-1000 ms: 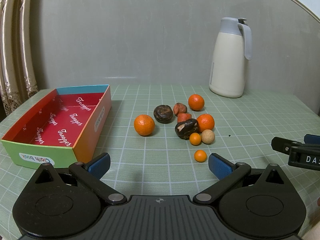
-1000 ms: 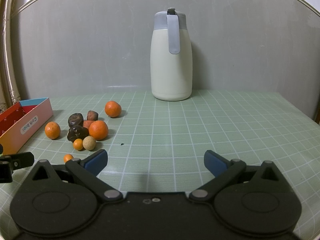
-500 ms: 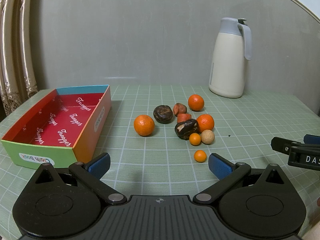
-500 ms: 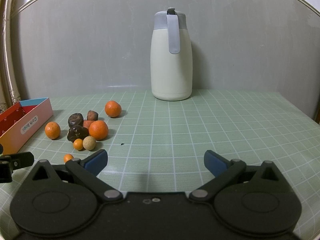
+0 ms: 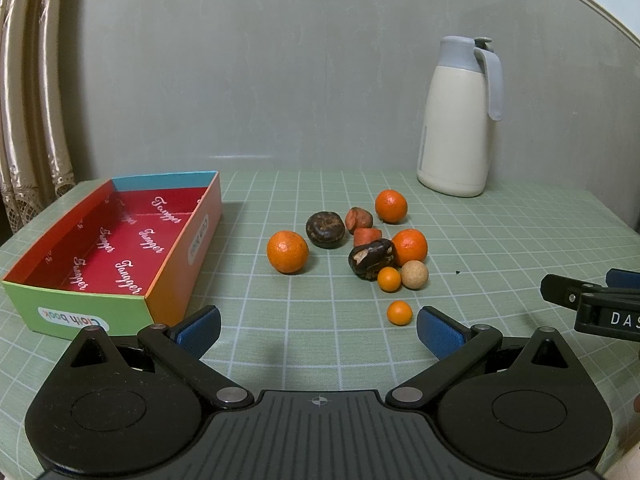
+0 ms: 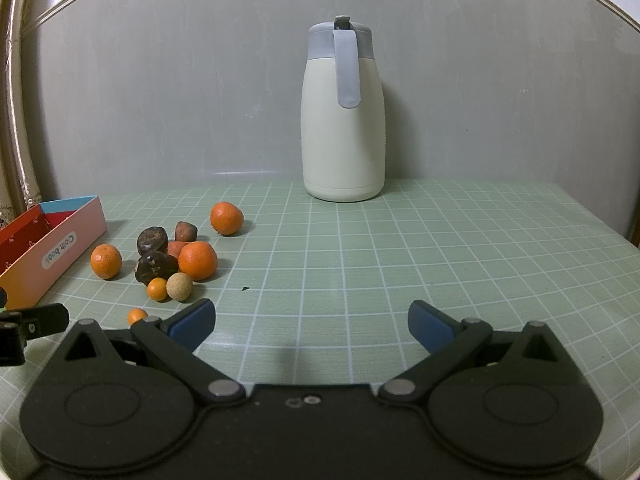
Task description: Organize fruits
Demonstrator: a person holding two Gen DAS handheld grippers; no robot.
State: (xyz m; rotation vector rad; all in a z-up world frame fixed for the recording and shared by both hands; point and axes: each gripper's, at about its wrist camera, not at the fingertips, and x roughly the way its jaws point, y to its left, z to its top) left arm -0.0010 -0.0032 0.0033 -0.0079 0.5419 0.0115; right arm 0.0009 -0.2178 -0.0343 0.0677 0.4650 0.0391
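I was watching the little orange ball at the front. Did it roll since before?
No. The smallest orange fruit sits on the same grid squares of the green mat, just as far from the colourful box.

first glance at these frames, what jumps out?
The cluster of fruit mid-table: bright oranges mixed with dark and reddish pieces. To its left sits the colourful box, red inside and with nothing in it. A tall cream jug stands at the back by the wall, and both the left gripper and the right gripper are open, holding nothing.
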